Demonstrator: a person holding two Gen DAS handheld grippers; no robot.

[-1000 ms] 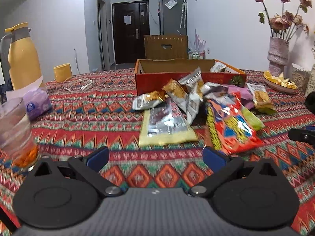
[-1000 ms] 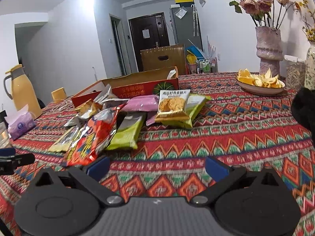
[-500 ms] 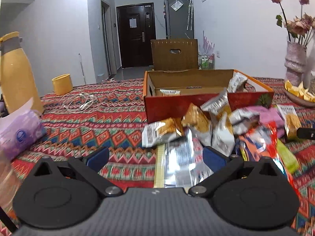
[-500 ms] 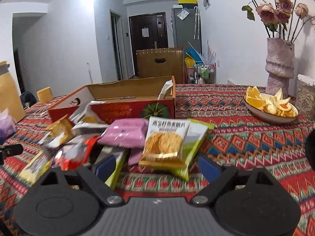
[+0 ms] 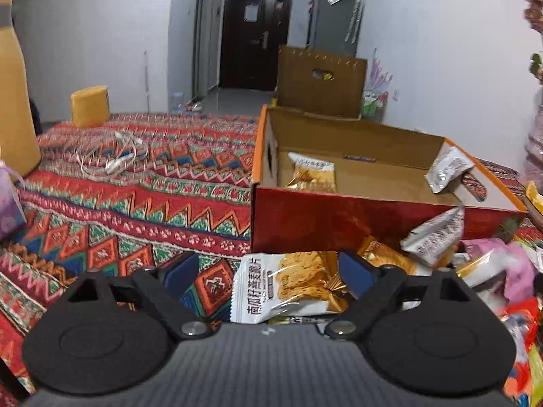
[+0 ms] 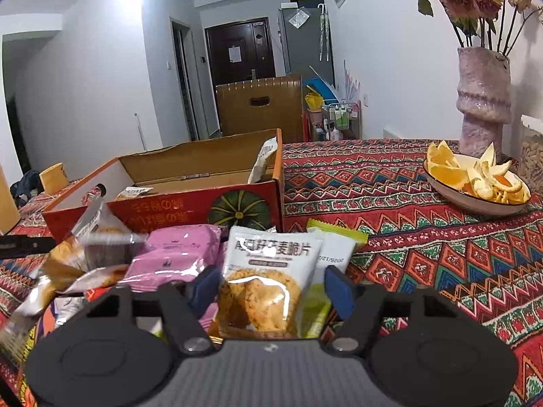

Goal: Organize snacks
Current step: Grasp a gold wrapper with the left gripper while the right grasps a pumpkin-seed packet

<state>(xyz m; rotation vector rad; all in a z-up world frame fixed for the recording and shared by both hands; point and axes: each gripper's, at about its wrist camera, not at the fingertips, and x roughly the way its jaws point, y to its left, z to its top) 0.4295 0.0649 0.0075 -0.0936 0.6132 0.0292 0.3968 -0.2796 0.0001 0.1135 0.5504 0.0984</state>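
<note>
A pile of snack packets lies on the patterned cloth in front of an open red cardboard box (image 5: 339, 218), also seen in the right wrist view (image 6: 190, 207). The box holds a gold packet (image 5: 310, 174) and a silver packet (image 5: 446, 169). My left gripper (image 5: 268, 273) is open, its jaws either side of a white-and-gold crisp packet (image 5: 288, 286). My right gripper (image 6: 271, 286) is open around a white crisp packet (image 6: 268, 278), with a pink packet (image 6: 173, 254) and a green packet (image 6: 336, 237) beside it.
A bowl of orange peel (image 6: 475, 183) and a vase of dried roses (image 6: 483, 101) stand at the right. A yellow jug (image 5: 13, 84), a yellow cup (image 5: 90, 105) and a white cable (image 5: 112, 156) are at the left. A brown box (image 5: 320, 79) stands behind the table.
Both grippers have moved forward and down into the snack pile. Each now has a crisp packet between its open jaws, and the red box is much closer.
</note>
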